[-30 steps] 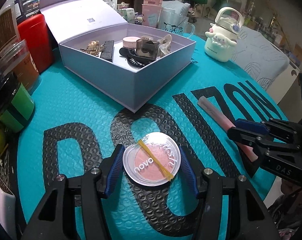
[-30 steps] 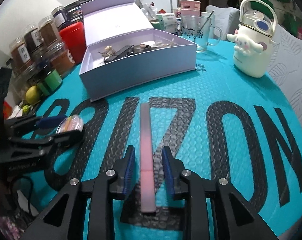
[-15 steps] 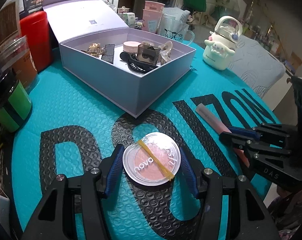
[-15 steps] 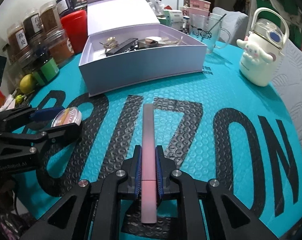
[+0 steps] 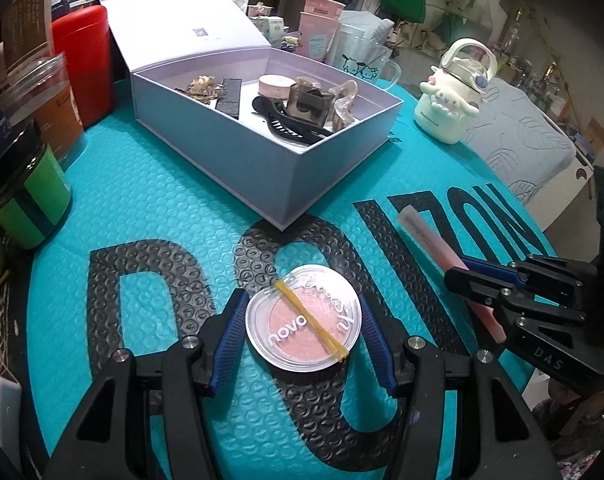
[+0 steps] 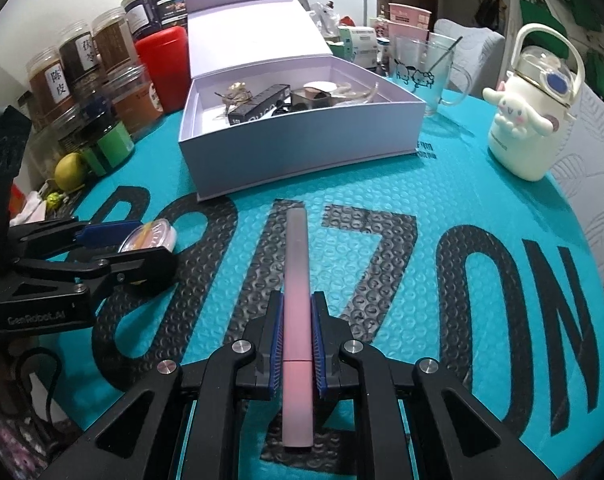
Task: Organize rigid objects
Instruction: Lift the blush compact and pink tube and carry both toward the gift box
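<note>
On the teal bubble mat (image 5: 150, 208), left gripper (image 5: 302, 322) sits low with jaws spread, blue pads either side of the round blush compact (image 5: 303, 323); small gap each side, not squeezing it. Compact lies flat on mat, clear lid up, yellow rubber band (image 5: 312, 326) across it. Right gripper (image 6: 296, 340) is pinched tight on the long pink stick (image 6: 297, 288), pads pressed to both sides near its rear half; stick points toward the lavender box (image 6: 302, 148). Whether stick rests on mat or is lifted: cannot tell. Box is open, lid tilted back, holding hair clips (image 5: 286, 126) and small cosmetics, just beyond both grippers. White Cinnamoroll bottle (image 6: 530, 120) stands on the right, glass mug (image 6: 426, 72) beside box, jars (image 6: 62, 76) on the left.
</note>
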Motion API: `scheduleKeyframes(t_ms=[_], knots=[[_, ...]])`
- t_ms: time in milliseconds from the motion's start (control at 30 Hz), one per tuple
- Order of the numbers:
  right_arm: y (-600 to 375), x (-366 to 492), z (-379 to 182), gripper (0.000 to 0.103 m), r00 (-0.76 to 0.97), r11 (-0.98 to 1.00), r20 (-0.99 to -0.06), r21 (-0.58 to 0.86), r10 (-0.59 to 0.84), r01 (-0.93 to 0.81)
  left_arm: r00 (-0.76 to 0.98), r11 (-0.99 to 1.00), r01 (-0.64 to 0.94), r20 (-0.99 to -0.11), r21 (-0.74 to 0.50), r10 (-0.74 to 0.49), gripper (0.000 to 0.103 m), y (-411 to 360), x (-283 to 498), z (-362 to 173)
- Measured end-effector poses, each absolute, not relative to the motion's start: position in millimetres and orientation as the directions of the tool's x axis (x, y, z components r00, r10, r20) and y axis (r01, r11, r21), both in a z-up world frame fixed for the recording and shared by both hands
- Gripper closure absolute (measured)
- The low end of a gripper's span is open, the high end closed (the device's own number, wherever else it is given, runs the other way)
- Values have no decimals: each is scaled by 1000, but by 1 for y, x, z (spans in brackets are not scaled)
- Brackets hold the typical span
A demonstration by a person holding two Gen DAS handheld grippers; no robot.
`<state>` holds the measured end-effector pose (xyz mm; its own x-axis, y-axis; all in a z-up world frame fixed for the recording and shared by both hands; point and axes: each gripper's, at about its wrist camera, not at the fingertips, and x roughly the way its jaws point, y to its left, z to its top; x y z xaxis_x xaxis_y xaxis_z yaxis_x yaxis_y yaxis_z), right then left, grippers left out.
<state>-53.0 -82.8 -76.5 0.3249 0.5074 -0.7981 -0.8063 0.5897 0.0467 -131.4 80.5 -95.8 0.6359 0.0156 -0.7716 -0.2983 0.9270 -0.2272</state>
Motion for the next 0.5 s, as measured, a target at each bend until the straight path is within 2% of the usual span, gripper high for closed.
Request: scheduleKeyframes(t_ms=[500], knots=[[-82, -56, -70, 90, 271, 556, -791, 103, 549, -825, 608, 926, -318, -793, -204, 34, 48, 76, -130, -85]])
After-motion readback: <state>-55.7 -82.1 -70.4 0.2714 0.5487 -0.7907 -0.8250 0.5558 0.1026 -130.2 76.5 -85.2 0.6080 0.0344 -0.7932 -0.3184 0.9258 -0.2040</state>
